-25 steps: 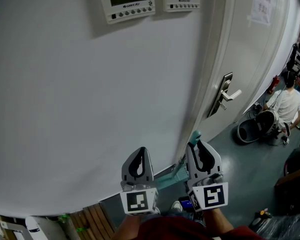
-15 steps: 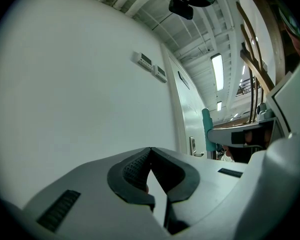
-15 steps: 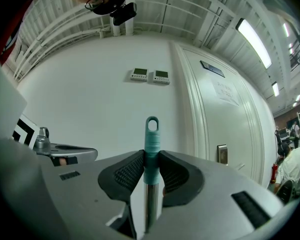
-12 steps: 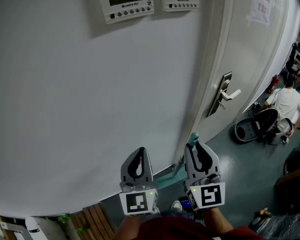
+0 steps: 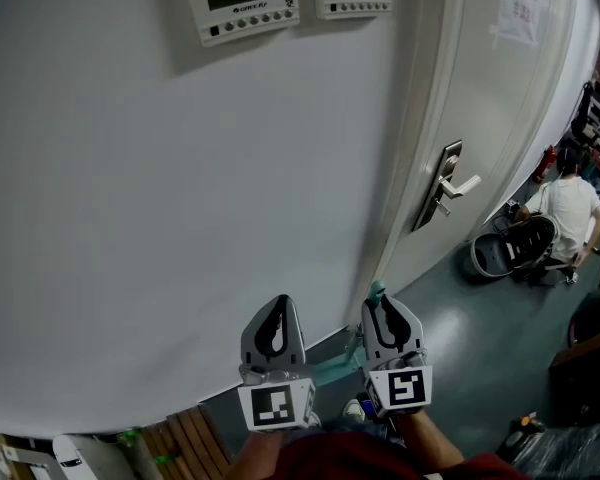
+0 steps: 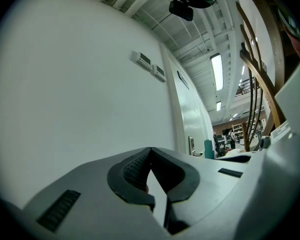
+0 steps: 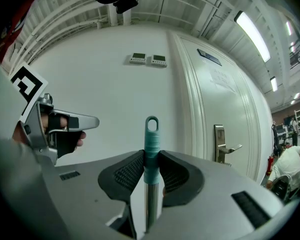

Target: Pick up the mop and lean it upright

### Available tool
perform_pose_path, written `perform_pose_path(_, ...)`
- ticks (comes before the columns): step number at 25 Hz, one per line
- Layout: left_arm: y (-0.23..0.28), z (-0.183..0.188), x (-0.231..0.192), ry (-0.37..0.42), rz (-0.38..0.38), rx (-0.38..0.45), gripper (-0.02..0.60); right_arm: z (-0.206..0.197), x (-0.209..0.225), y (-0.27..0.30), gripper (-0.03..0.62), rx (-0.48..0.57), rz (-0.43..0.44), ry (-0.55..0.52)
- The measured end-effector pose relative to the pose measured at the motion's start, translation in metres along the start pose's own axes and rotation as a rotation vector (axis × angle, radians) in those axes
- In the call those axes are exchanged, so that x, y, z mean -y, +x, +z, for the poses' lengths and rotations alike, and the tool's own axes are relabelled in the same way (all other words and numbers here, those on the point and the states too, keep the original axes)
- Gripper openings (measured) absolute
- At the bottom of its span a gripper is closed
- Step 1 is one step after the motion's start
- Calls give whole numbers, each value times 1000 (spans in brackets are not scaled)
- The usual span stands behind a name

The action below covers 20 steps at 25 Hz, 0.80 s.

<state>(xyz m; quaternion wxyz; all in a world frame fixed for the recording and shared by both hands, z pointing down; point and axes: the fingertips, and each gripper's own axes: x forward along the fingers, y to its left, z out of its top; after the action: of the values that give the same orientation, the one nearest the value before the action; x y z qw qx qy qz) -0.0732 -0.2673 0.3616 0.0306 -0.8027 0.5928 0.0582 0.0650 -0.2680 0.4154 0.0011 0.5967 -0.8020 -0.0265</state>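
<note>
The mop shows as a metal shaft with a teal grip (image 7: 151, 145) ending in a hanging loop. It stands upright between the jaws of my right gripper (image 7: 151, 158), which is shut on the grip just below the loop. From the head view the teal tip (image 5: 377, 290) pokes above the right gripper (image 5: 382, 306), close to the white door frame, and a teal part of the mop (image 5: 332, 370) lies low near the wall base. My left gripper (image 5: 279, 306) hangs beside it, apart from the mop. Its jaws (image 6: 150, 152) meet at the tips with nothing between them.
A white wall (image 5: 180, 188) fills the front, with two control panels (image 5: 245, 3) high up. A white door with a metal lever handle (image 5: 447, 186) is at the right. A seated person (image 5: 572, 208) and a dark stroller-like thing (image 5: 505, 250) are beyond. Wooden slats (image 5: 185, 438) lie at the bottom left.
My right gripper has shifted a little left, toward the wall and door frame, with the mop handle in it. The left gripper has stayed put.
</note>
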Motion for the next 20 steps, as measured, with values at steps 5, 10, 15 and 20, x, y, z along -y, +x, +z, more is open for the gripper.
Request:
perform_pose_path(5, 0, -2, 2, 0, -1, -5, 14, -23, 0, 1, 106, -45, 1, 5)
perform_pose_path(10, 1, -3, 2, 13, -1, -5, 14, -56, -3, 3, 106, -78, 17, 5)
perform_pose_path(15, 2, -4, 1, 14, 2, -7, 14, -81, -5, 6, 106, -142, 20, 0)
perform_pose_path(20, 3, -7, -2, 12, 6, -11, 14, -100, -9, 8, 106, -203, 17, 4)
